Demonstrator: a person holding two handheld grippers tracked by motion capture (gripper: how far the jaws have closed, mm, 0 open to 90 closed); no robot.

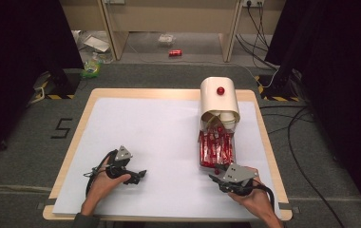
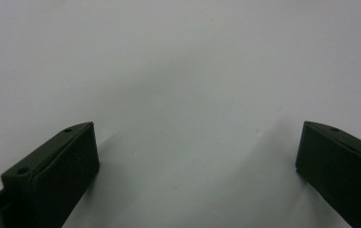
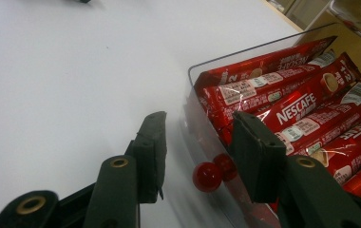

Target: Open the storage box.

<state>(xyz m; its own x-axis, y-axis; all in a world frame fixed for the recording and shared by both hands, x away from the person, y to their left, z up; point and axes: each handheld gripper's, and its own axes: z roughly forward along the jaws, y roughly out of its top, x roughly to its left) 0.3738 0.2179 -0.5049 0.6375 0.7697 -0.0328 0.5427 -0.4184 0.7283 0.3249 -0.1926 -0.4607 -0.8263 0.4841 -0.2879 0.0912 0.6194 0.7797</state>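
One clear plastic drawer tray (image 1: 203,151) lies right of centre on the white-covered worktop (image 1: 159,142), packed with red Nescafé stick sachets (image 3: 307,102), too many to count; "NESCAFÉ" readable, small print not. One red round knob (image 3: 207,176) on its near wall. Right claw (image 3: 202,147) apart, straddling that wall and knob, not pressing. One cream dispenser box (image 1: 219,97) with a red knob just beyond. Left claw (image 2: 195,156) apart over bare worktop, near left. One red can (image 1: 175,52) on the far floor.

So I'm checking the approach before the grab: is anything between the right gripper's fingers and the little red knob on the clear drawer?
Nothing visible. The right gripper stands open, its fingers either side of the red knob on the clear drawer of coffee sticks, with bare gap between.
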